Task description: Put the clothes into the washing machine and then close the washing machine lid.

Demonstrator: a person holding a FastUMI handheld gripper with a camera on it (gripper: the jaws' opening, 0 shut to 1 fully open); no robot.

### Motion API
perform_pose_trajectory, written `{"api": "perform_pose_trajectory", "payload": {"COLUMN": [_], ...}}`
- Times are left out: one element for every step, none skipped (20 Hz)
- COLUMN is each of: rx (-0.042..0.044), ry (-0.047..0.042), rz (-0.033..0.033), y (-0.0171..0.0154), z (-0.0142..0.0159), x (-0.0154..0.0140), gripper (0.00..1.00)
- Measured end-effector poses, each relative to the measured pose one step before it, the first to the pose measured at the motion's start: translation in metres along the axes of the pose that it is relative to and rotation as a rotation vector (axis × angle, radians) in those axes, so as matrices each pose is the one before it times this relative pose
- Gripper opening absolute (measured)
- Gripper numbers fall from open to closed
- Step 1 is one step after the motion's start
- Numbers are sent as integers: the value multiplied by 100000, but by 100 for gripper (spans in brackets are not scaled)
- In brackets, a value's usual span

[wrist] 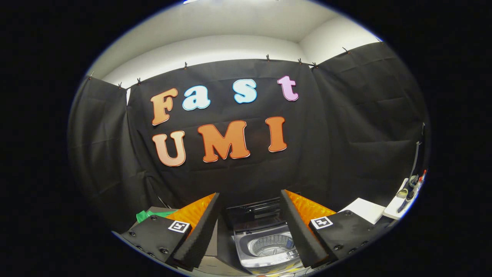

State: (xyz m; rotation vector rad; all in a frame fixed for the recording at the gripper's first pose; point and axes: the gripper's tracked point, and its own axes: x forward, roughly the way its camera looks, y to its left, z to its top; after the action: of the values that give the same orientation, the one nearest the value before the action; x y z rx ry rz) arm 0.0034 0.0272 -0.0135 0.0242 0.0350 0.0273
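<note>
The washing machine [267, 242] sat between the fingers at six o'clock, lid raised, drum bare. A green cloth [148, 214] lay at eight o'clock beyond the left finger. The gripper [250, 227] was spread wide, holding nothing.

Legible text, brands, nos.: none found. The gripper [249, 196] has its fingers spread wide, nothing held. Each finger base carries a sq. black-and-white coded marker [179, 226], pattern only, no chars. On the washing machine [265, 246], seen betw. the fingers, front strip markings are too small to read.
</note>
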Motion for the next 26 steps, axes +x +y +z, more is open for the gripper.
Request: {"api": "perform_pose_trajectory", "payload": {"rx": [-41,-138,-140,-97,-141,-386,-690,-1062,-1132,-1041,-843,-559,-395,-411,-535,-758,-933,-694,-244,-19,20,-586,-1220,-1503,-1588,-1549], "ry": [641,753,990,1222,1264,987,841,785,965,1191,1167,1194,1255,1474,1752,2043,2091,2260,2266,1949,1780,1835,1971,1483,1294,1642], "rz": [1231,1642,1705,1894,2231,1976,1693,1628,1519,1828,2161,2261,2181,2232,2224,2009,1760,1279,978,1261,1357,1031,-127,-696,-607,-462], "y": [715,933,1025,1070,1253,1168,1156,1159,1079,1307,1522,1383,1382,1467,1315,1249,1200,1238,1038,1086,1106,899,522,200,235,343], "z": [-273,-470,-377,-529,-525,-465,-272,-407,-489,-548,-547,-704,-482,-821,-802,-916,-957,-979,-971,-945,-829,-749,-940,-788,-737,-653], "x": [186,216,326,143,384,388,336,480,510,456,517,417,519,719,676,636,693,786,801,1030,779,858,931,791,616,692], "gripper": [98,98,98,98,99,99,99,99,99,99,99,99,99,99,99,99,99,99,99,99,99,99,99,99,99,99]}}
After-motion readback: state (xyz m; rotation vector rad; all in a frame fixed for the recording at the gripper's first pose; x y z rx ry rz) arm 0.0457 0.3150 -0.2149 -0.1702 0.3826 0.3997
